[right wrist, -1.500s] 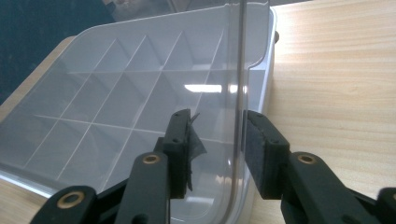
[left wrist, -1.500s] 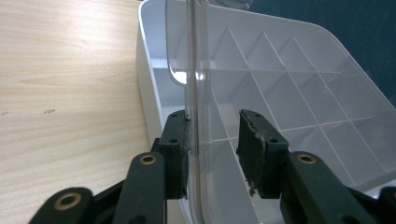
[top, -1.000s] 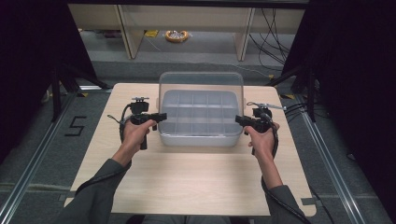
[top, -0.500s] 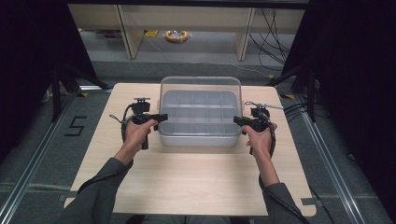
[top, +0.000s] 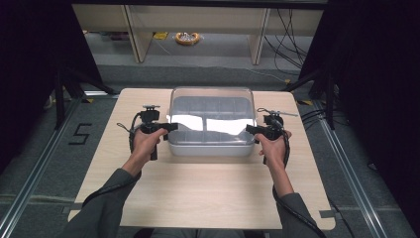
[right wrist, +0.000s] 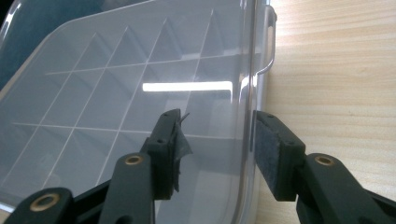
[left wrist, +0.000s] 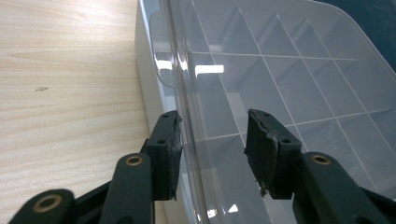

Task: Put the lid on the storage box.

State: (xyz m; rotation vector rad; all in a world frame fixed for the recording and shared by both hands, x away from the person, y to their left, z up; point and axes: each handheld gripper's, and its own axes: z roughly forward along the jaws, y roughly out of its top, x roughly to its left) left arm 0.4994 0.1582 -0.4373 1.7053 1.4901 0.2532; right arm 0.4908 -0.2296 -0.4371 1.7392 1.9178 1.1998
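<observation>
Material: clear plastic lid (top: 212, 106) over a pale divided box (top: 212, 144), grid of compartments showing through.
Writing: none readable on it; "5" marked on the floor (top: 79, 134).
Axis: long side runs from left gripper (top: 168, 127) to right gripper (top: 250, 130).
Place: lid's end rims lie between each gripper's pads.
Jaws: both partly open, just been opening, gripping nothing.

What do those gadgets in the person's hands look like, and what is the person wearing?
Each hand holds a black pistol-style tool: the left gripper and the right gripper. A black cable loops from each. Up close, the jaws are black plastic with brass rivets and worn dark pads. Grey-green long sleeves cover the forearms.
</observation>
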